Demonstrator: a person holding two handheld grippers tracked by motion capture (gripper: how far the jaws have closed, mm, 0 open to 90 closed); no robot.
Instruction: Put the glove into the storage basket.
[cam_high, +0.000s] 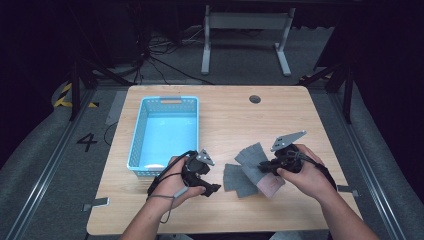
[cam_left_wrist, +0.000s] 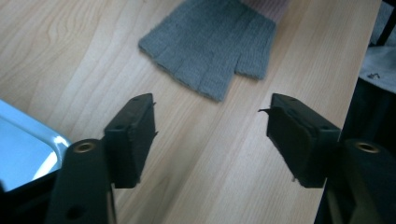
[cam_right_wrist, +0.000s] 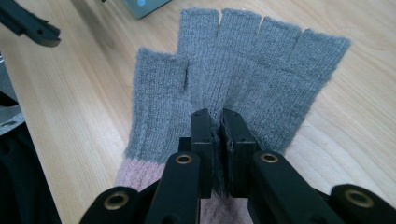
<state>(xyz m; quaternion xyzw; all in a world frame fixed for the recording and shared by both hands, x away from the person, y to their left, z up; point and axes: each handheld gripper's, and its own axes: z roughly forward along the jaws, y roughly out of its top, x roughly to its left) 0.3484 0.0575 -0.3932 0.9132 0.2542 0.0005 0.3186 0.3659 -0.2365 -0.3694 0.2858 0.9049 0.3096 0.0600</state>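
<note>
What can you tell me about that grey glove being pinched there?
The grey glove is a fingerless knit one, woolly-looking, with four short finger stubs, a thumb stub and a pinkish cuff. The right gripper is shut on a fold of its palm near the cuff. It lies spread palm-flat over the wooden table, fingers pointing away from the gripper.

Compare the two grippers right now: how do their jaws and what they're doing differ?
The left gripper has its jaws wide apart with only bare table between them; the right gripper has its jaws pinched shut on a grey fingerless glove. The left gripper sits beside the blue basket, short of a second grey glove; the right gripper is over its glove. Both are black, two-jawed and hand-held above the same table.
</note>
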